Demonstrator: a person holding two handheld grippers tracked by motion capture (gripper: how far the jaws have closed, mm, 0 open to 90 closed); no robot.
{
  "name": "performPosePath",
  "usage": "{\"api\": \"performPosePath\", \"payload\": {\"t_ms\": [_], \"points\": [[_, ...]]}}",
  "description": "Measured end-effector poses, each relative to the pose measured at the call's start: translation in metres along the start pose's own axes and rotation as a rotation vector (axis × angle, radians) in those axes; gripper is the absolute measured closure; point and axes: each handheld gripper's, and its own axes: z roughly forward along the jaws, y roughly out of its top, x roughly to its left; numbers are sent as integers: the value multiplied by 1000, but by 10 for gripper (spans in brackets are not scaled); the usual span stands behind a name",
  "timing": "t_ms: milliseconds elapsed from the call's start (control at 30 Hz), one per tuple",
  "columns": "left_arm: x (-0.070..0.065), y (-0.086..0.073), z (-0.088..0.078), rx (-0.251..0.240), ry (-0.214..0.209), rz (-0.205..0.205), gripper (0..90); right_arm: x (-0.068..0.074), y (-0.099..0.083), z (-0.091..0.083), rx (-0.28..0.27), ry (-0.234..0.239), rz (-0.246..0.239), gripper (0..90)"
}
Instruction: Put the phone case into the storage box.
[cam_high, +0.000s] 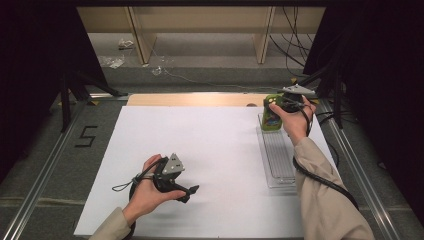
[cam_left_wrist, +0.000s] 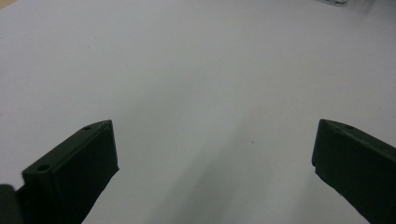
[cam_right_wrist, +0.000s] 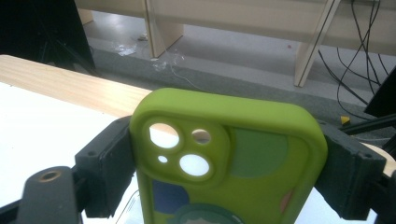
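Fingers of the right gripper (cam_right_wrist: 229, 163) are clenching a green phone case (cam_right_wrist: 229, 163) by its two long edges, one pad (cam_right_wrist: 105, 168) pressing on each side, with the camera cutouts at the end pointing away from the hand. In the high view the case (cam_high: 272, 114) is hanging in that gripper (cam_high: 280, 107) over the far end of a clear tray (cam_high: 280, 160), which is lying on the white worktop (cam_high: 200, 150) and stretching from below the fingers back toward the person. Fingers of the left gripper (cam_left_wrist: 212, 154) are standing wide apart, released, gripping nothing, with bare worktop (cam_left_wrist: 196, 70) between and ahead of them; that gripper (cam_high: 172, 177) is resting well apart from the tray.

Judging from this, the case is about to go down into the tray. Soft silicone could be bowing under the squeeze and popping out sideways. Coming down tilted, its lower end could be catching the tray's rim and shoving the light tray along the worktop, since the other hand is not steadying it.
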Motion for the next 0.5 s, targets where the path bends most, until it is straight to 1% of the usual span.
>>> {"api": "performPosePath", "payload": {"t_ms": [500], "points": [[0,0,0,1,-1,1,0,3,-3,6,4,-27,-3,167]]}}
